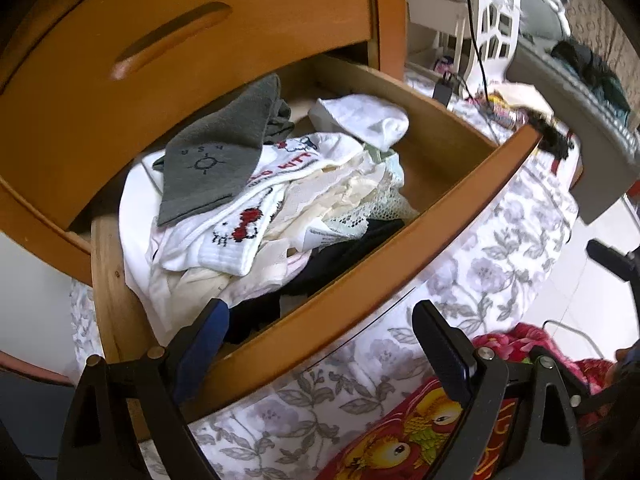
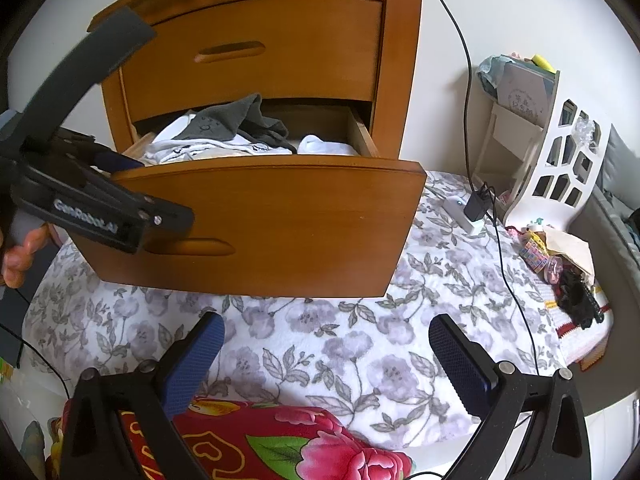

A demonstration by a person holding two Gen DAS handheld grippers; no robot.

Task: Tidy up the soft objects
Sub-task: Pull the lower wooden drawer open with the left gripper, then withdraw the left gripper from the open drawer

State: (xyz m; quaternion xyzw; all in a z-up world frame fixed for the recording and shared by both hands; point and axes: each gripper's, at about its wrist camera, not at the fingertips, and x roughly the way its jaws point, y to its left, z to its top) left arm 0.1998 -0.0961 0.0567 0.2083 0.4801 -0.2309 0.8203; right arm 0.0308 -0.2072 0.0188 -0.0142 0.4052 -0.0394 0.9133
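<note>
Left wrist view, peering down into the open drawer (image 1: 360, 272) of the wooden nightstand (image 1: 200, 20) — left tool (image 1: 320, 328) spread wide, gripping nothing, one blue pad (image 1: 208, 332) over the near corner of the drawer, the other out past the front panel above the floral bedspread (image 1: 500, 248). Heaped inside: grey sock (image 1: 216, 152) draped on top toward the back left, white sock with a red-bowed cat motif (image 1: 236, 236) just under it, rolled white socks (image 1: 360, 118) alone at the back right, cream lace garments (image 1: 352, 196) in the middle, dark fabric (image 1: 352, 256) pressed against the front panel. Right wrist view, from further back — same drawer (image 2: 280, 220) pulled out over the bedspread (image 2: 360, 340), grey sock (image 2: 236, 120) and white socks (image 2: 324, 146) peeking over the rim. Right tool (image 2: 324, 344) also released, fingers well apart, hovering empty above the bed with a red floral blanket (image 2: 280, 440) just beneath. Left tool body (image 2: 100, 208) visible at the drawer's left corner, held by a hand (image 2: 20, 256). Off to the right: white cut-out shelf (image 2: 560, 168), charger (image 2: 476, 204) with black cable (image 2: 464, 52) running up the wall.
</note>
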